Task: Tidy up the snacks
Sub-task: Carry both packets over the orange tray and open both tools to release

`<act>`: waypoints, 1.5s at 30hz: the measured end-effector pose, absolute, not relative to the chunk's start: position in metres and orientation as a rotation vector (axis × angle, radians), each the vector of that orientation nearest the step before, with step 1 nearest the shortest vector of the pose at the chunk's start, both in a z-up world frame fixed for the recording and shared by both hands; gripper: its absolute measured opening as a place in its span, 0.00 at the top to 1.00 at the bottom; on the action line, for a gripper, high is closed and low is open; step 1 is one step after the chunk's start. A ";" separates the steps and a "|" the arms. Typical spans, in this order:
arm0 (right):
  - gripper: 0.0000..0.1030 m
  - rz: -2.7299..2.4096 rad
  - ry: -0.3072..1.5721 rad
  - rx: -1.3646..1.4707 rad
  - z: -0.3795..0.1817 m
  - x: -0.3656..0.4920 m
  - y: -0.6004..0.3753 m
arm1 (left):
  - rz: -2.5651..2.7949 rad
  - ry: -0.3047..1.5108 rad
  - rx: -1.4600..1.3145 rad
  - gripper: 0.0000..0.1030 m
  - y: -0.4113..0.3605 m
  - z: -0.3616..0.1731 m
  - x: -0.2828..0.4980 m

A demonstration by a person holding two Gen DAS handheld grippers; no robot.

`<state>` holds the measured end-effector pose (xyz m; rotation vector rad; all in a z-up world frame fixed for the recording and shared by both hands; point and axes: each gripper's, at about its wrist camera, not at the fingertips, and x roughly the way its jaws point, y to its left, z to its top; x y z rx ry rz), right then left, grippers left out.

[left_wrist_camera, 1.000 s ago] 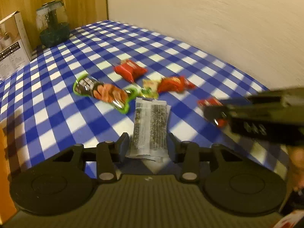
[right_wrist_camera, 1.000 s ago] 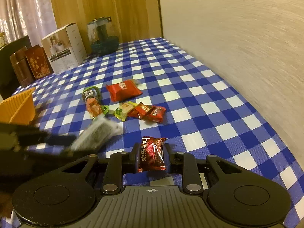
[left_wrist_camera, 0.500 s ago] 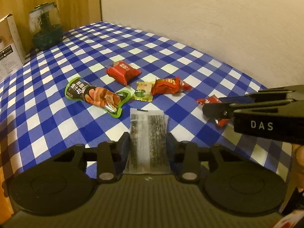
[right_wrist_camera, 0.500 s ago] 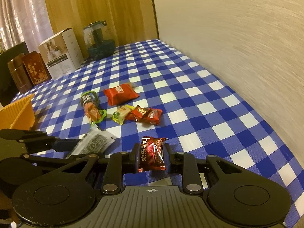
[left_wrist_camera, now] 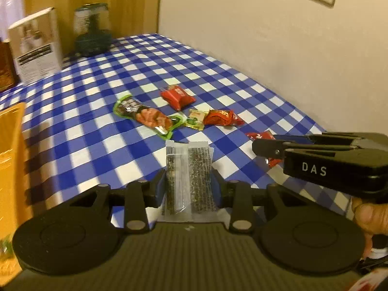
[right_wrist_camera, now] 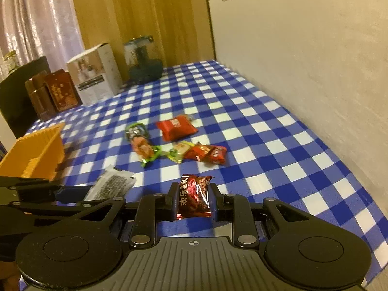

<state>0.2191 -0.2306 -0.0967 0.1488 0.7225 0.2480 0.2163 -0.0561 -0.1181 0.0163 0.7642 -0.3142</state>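
Two snack packets are lifted clear of the checked tablecloth [right_wrist_camera: 278, 145].
A seaweed packet [left_wrist_camera: 188, 177] is clamped by the left gripper [left_wrist_camera: 188, 186], a dark red candy [right_wrist_camera: 194, 197] by the right gripper [right_wrist_camera: 193, 200]; both have risen, ready for the orange basket [right_wrist_camera: 41, 152].

white box [right_wrist_camera: 95, 72], glass jar [right_wrist_camera: 143, 59], brown tins [right_wrist_camera: 52, 94]
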 end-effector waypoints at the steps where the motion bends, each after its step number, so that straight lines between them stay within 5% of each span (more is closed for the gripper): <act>1: 0.75 0.251 0.723 0.155 -0.093 0.214 -0.228 | -0.306 0.761 0.008 0.66 -0.053 -0.114 0.210; 24: 0.75 0.459 0.700 0.115 -0.035 0.140 -0.123 | -0.079 0.685 -0.116 0.66 0.049 -0.047 0.100; 45: 0.75 0.628 0.701 0.086 -0.020 0.165 -0.035 | 0.056 0.666 -0.144 0.66 0.143 -0.033 0.094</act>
